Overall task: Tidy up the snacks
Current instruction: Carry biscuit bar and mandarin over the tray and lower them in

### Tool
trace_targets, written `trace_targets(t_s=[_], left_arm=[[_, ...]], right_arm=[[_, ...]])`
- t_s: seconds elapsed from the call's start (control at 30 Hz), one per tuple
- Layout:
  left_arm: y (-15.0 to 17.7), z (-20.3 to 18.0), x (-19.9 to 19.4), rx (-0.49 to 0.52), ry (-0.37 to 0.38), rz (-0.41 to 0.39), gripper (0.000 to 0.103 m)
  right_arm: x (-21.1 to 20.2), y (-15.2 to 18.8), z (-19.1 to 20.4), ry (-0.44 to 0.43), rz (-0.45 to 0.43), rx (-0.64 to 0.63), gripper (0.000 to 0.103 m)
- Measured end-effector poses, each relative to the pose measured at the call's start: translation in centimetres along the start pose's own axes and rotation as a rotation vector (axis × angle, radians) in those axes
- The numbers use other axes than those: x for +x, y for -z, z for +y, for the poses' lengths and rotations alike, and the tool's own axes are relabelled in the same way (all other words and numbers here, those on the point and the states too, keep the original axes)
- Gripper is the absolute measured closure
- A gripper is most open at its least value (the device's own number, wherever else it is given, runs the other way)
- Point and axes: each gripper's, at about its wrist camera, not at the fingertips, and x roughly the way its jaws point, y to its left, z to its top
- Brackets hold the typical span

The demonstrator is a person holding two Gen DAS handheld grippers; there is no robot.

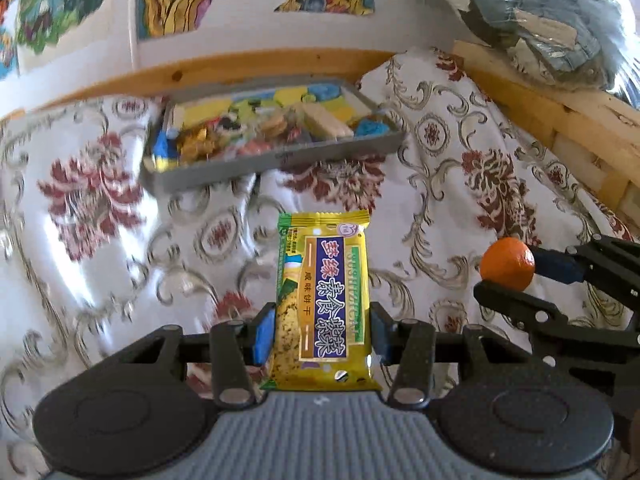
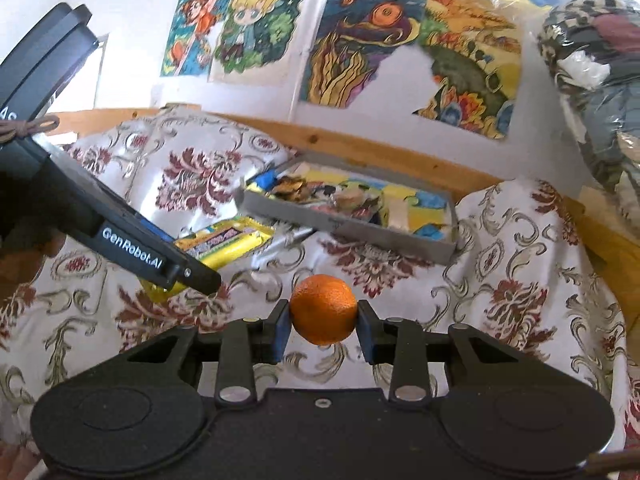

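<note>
Big white cloth with dark red flowers and grey-gold swirls (image 1: 100,208) spread over the whole surface, bunched into soft humps. Light wooden rail (image 1: 248,68) along the far edge, with bright cartoon pictures (image 2: 360,48) stuck on the white wall above. Clear plastic bag stuffed with dark clothes (image 1: 552,20) up in the right corner.

Flat grey tray (image 1: 276,156) sitting on the cloth near the rail, tilted a little, filled with mixed snacks: gold-wrapped sweets, a pale wafer bar, blue and yellow packets. Same tray (image 2: 360,232) in the right wrist view, ahead and a bit to the right.

Left gripper (image 1: 320,336) closed partway, blue pads pressed on both long sides of a yellow cracker packet with a dark blue label (image 1: 324,300). Packet held up above the cloth, long end pointing at the tray, well apart from it. Same packet (image 2: 224,242) seen from the side in the right wrist view, held by the black left gripper (image 2: 192,276).

Right gripper (image 2: 323,322) closed partway on a small round orange fruit (image 2: 323,308), one blue pad touching each side. Fruit held above the cloth, near the packet, to its right. Same fruit (image 1: 507,264) in the left wrist view, in the right gripper (image 1: 516,276).
</note>
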Motion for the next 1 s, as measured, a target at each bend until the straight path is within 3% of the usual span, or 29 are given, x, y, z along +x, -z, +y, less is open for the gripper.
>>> trace_targets(t_s=[0.2, 0.5, 1.0], left_arm=[[-3.5, 1.2, 0.6, -0.034, -0.036, 0.009, 0.052], [-6.8, 3.4, 1.4, -0.067, -0.068, -0.066, 0.052], [-10.1, 11.0, 6.8, -0.053, -0.136, -0.125, 0.052]], right_arm=[[0.5, -1.4, -0.7, -0.007, -0.042, -0.007, 0.067], [3.4, -4.4, -2.3, -0.028, -0.108, -0.014, 0.067], [18.3, -8.1, -3.3, -0.082, -0.084, 0.058, 0.067]])
